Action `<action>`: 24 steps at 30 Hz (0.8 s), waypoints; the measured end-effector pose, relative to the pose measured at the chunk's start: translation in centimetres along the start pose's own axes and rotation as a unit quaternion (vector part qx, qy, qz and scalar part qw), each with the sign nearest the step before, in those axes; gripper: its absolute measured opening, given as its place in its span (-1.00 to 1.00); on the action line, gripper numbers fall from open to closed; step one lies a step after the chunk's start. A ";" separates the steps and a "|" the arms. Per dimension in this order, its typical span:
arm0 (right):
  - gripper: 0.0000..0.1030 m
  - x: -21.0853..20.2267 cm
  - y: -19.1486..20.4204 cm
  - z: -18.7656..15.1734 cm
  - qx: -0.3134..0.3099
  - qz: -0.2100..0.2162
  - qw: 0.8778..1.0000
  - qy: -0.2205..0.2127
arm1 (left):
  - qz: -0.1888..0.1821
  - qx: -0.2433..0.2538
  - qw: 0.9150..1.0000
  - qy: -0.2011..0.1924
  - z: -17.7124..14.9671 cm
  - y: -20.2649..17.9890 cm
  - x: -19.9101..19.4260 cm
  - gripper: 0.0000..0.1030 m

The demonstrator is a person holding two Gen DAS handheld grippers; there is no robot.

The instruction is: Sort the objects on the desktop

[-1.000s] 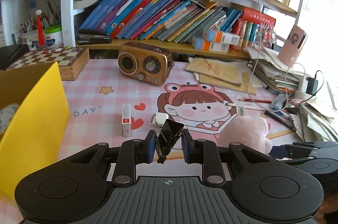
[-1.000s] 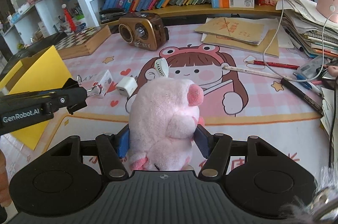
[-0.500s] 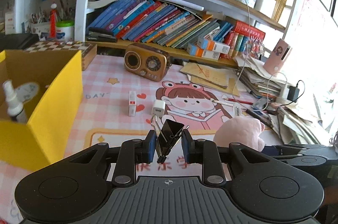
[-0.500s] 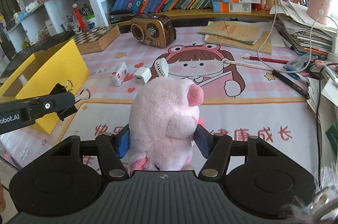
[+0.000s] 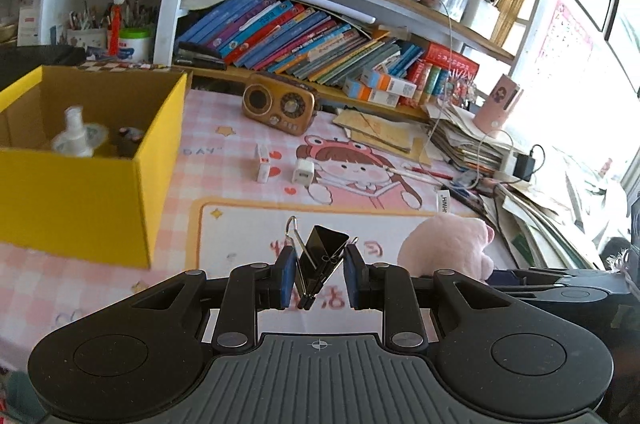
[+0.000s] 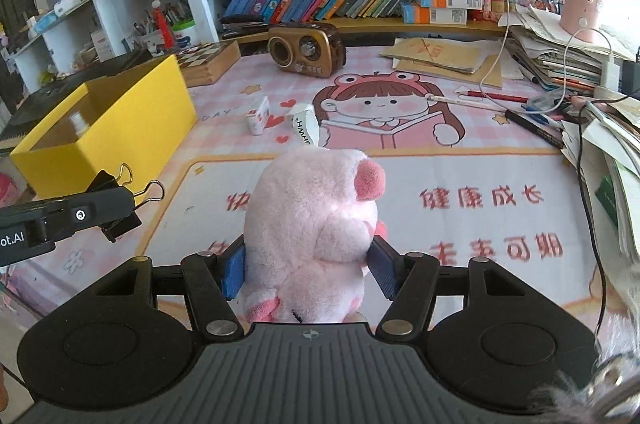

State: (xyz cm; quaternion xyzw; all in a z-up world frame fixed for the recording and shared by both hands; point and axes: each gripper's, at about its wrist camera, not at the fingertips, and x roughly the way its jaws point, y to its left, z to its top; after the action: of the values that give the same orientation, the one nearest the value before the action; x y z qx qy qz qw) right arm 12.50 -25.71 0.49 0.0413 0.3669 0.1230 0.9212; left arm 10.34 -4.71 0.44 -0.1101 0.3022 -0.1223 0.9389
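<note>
Both grippers have drawn back from the "DAY" mat [image 6: 460, 183], left gripper [image 5: 318, 278] clamping a binder clip [image 5: 320, 256], right gripper [image 6: 306, 270] squeezing a "HWH"-tagged pig [image 6: 316, 224]

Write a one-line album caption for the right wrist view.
Right gripper carries a pink plush pig above the desk mat, yellow box waiting left.

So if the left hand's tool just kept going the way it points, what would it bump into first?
Probably the bare pink desk mat, since the left gripper, jaws clamped on a black binder clip, tilts downward. The yellow box sits off to its left, seemingly out of line; depth is uncertain.
</note>
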 end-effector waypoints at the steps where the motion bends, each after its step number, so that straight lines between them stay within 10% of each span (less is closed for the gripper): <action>1: 0.15 -0.3 0.4 -0.4 0.001 -0.001 1.000 0.000 | -0.002 0.000 1.000 0.001 -0.2 0.2 -0.5 -0.51; 24: 0.15 -4.6 10.4 -5.8 -0.008 0.026 1.000 -0.003 | 0.009 -0.006 1.000 -0.025 -4.3 5.9 -10.7 -0.51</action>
State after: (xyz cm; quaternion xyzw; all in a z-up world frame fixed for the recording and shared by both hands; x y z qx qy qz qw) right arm 3.23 -16.94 1.05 0.0440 0.3622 0.1496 0.9189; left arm 0.30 3.47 1.14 -0.1165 0.2801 -0.1094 0.9466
